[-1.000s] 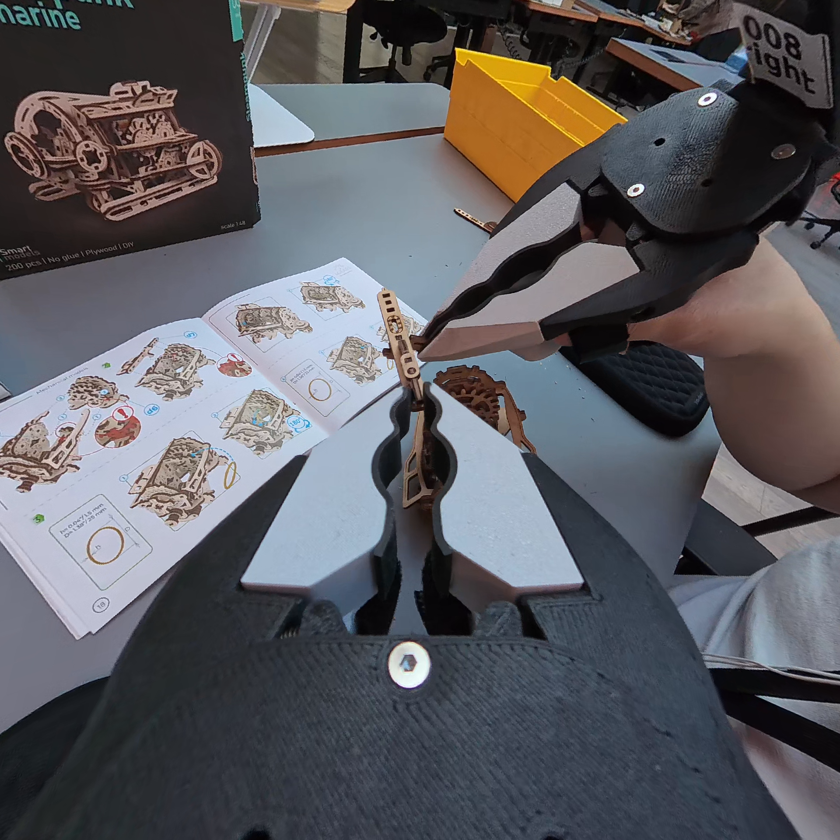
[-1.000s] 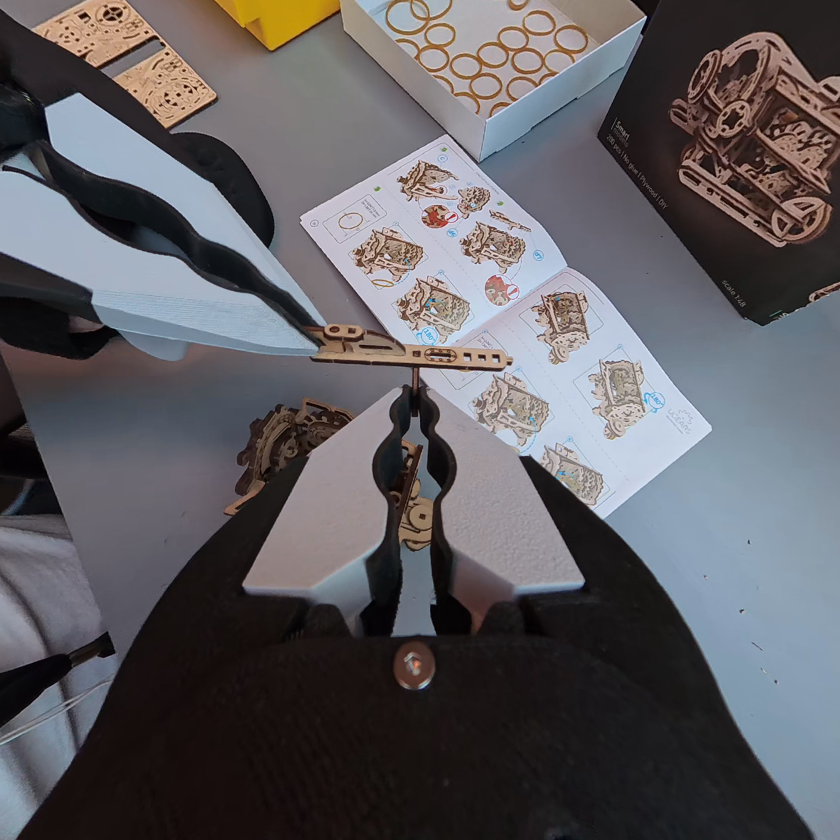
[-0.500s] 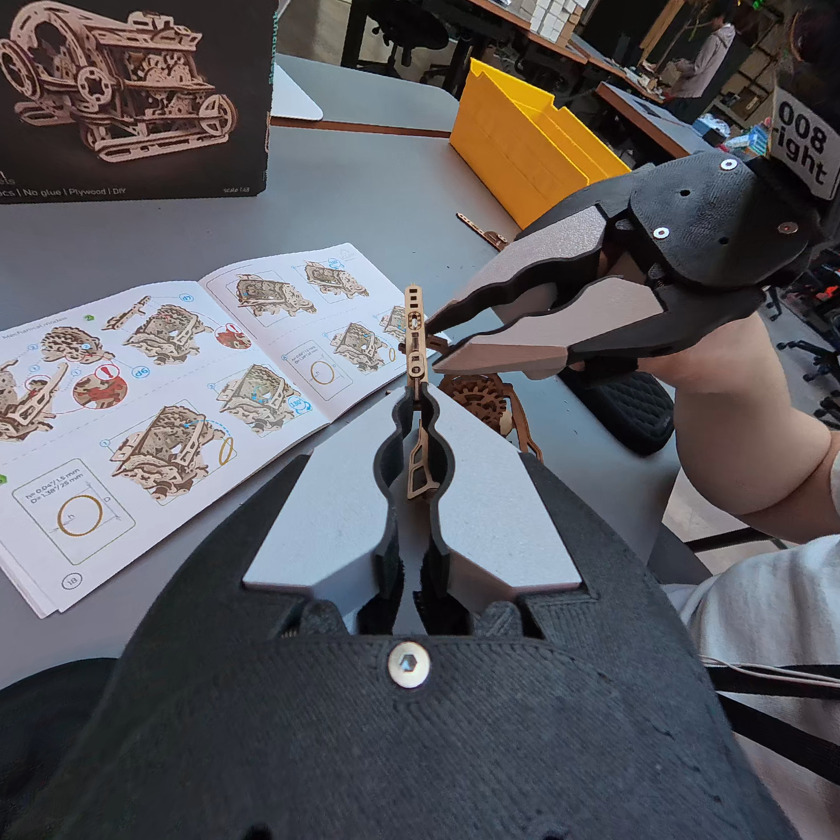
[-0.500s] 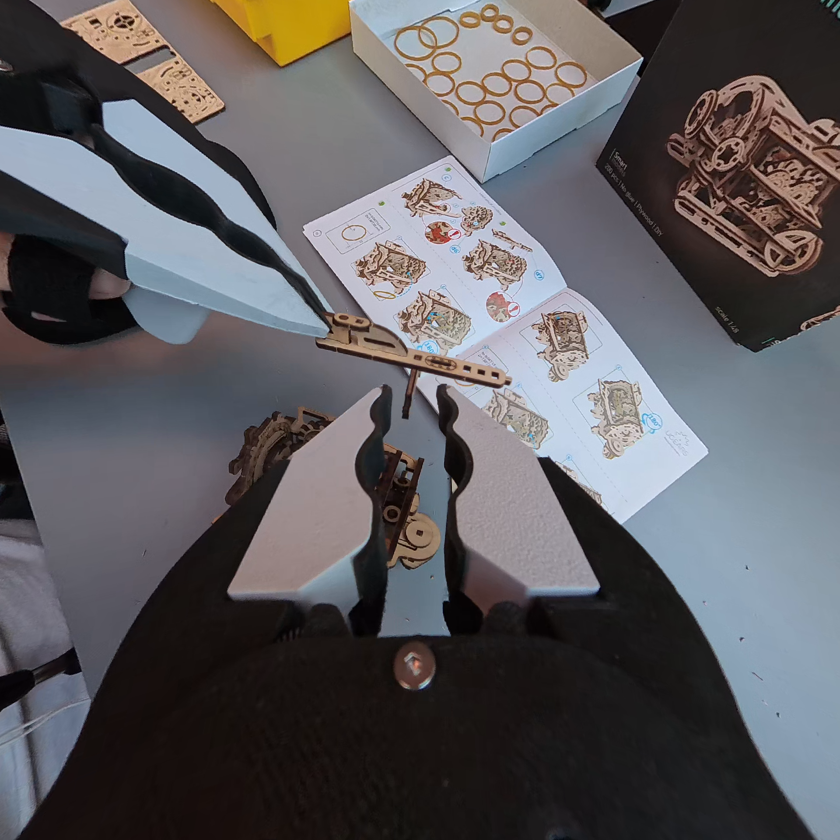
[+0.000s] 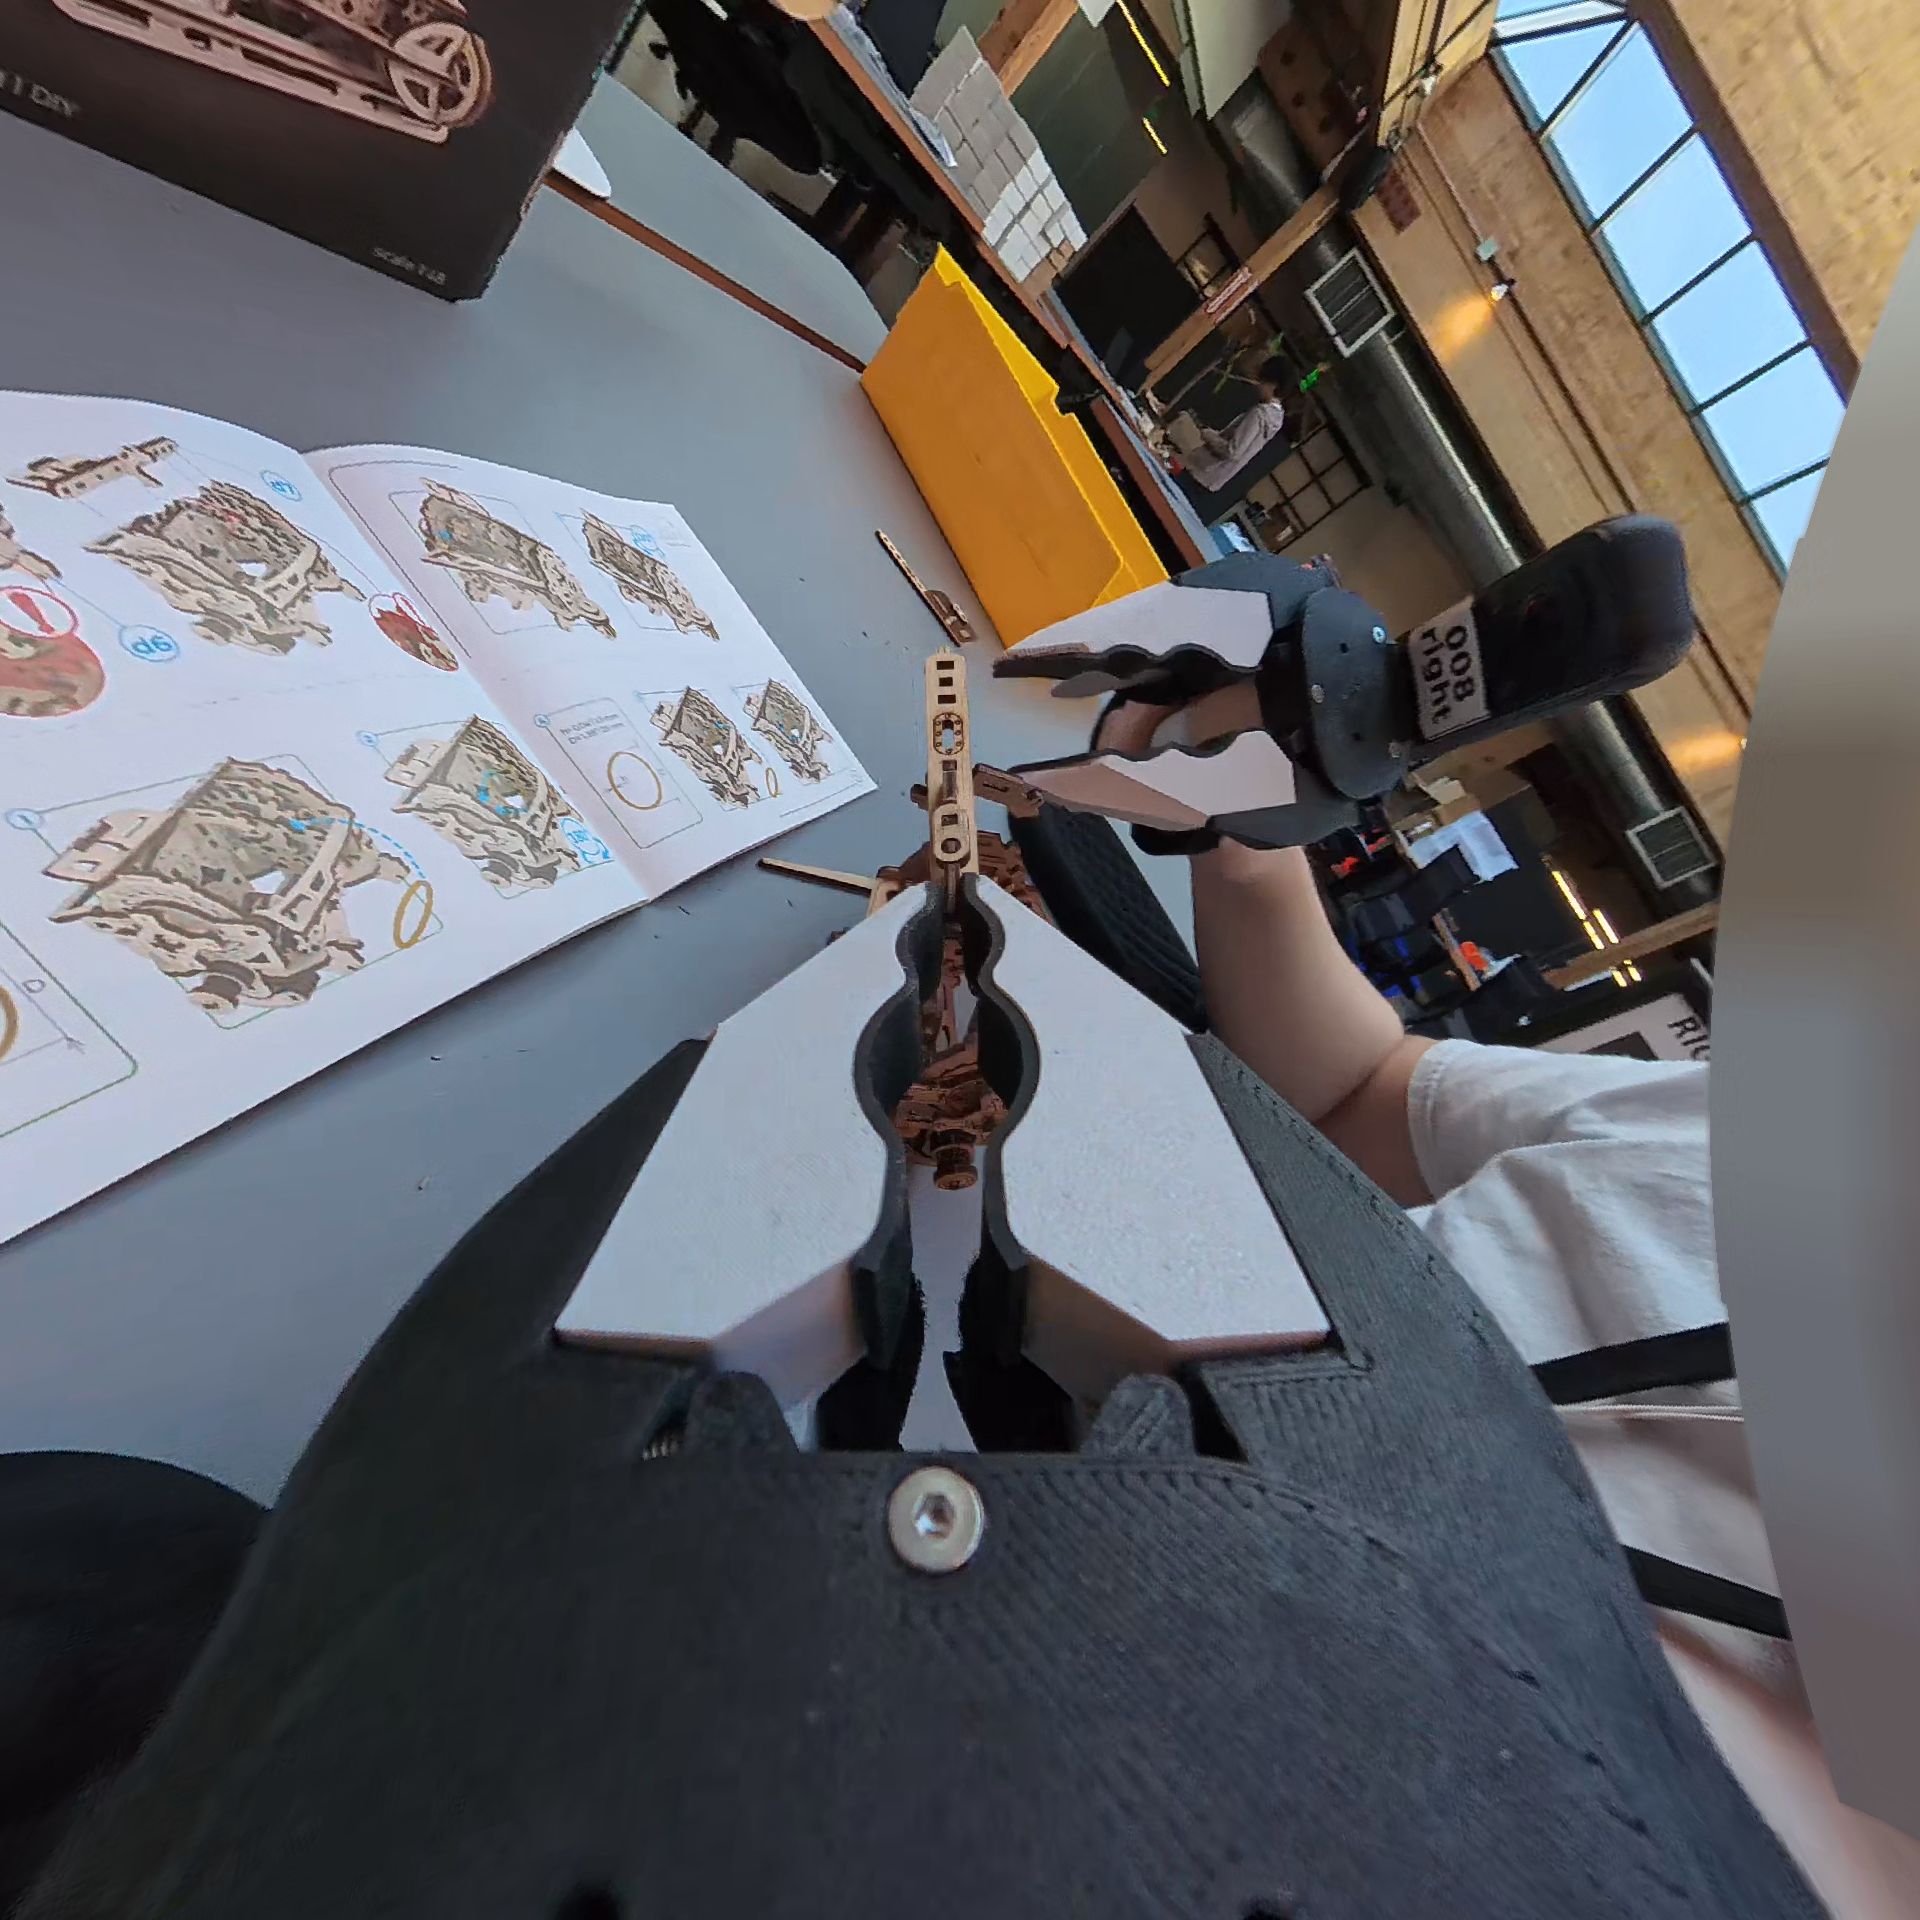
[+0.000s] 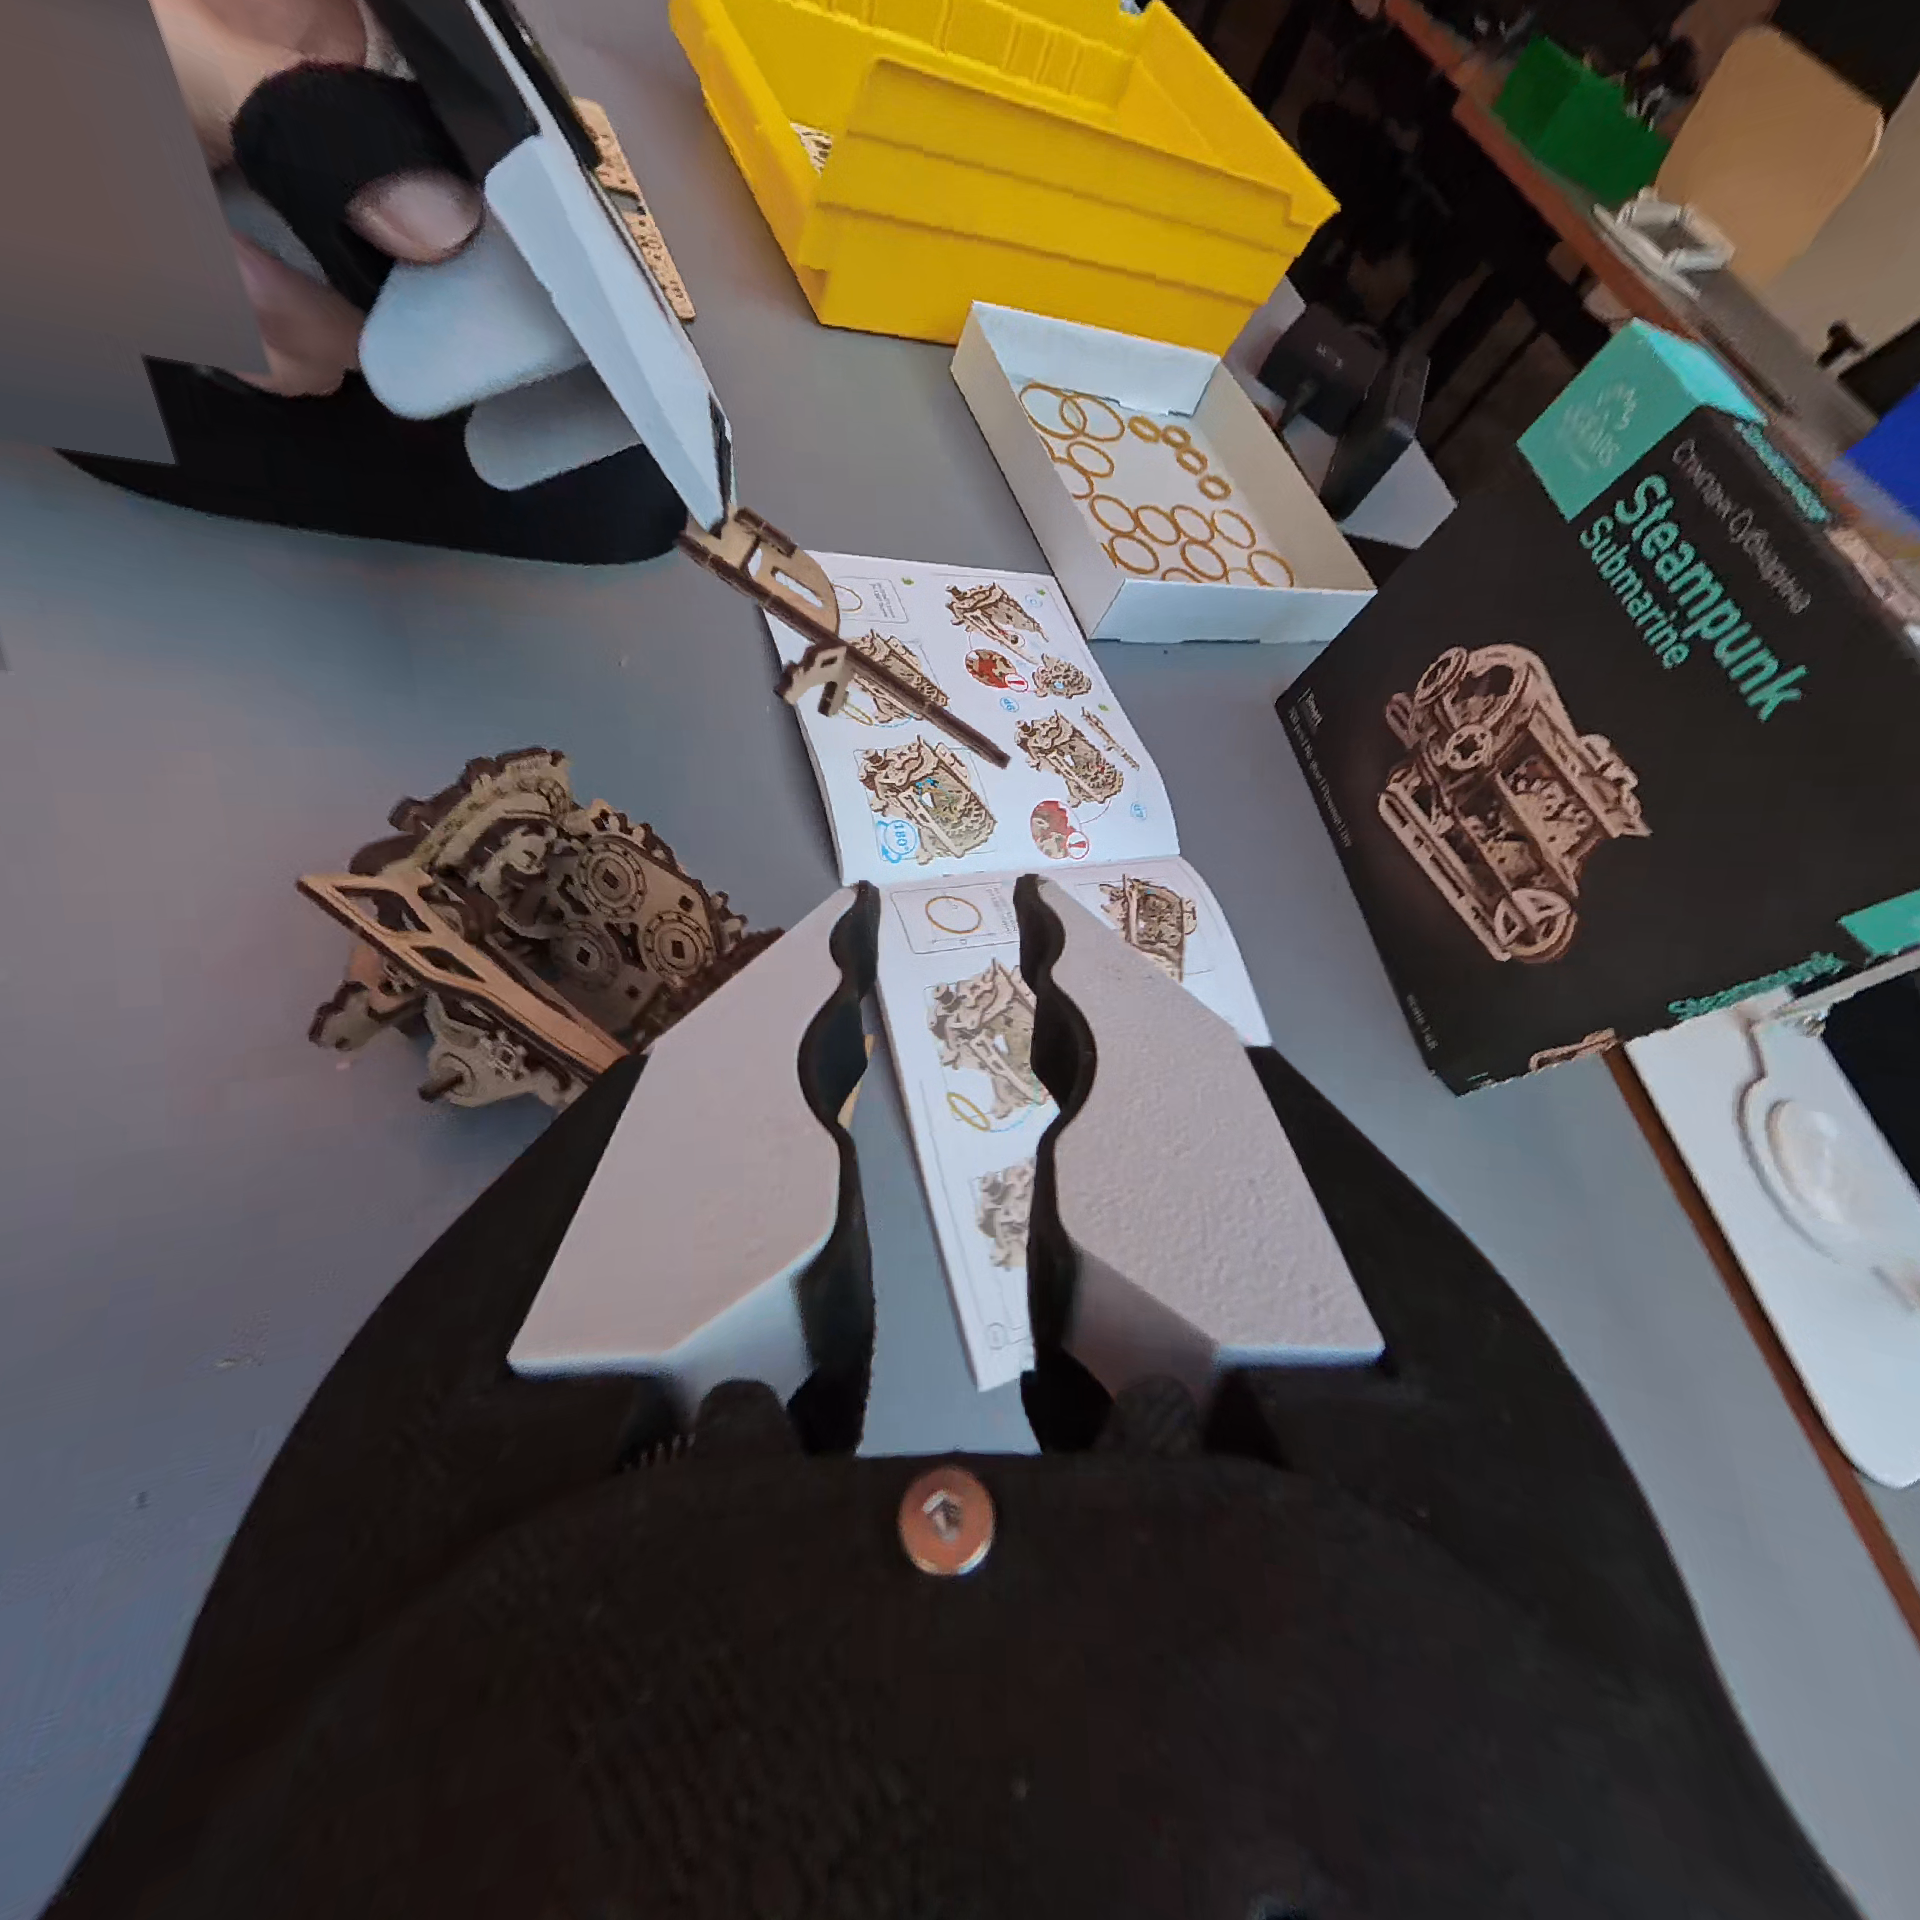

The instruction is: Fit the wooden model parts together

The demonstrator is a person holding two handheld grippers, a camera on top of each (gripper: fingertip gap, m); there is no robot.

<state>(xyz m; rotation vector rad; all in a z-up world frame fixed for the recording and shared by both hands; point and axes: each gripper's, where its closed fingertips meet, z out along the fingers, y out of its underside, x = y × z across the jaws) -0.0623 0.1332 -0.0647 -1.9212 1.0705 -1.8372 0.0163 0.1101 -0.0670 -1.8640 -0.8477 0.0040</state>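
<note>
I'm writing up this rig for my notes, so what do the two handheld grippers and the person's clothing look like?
Both the left gripper and the right gripper have textured black printed bodies, a silver hex screw at the centre, and pale grey wedge fingers lined with wavy black pads. The right one carries a white label on its handle. The person wears a white short-sleeved shirt and a black finger loop.

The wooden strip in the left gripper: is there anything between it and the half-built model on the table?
Nothing visible blocks it. The left gripper holds the wooden strip in the air over the booklet. The half-built model stands apart on bare table, and the open right gripper is off to the side.
</note>
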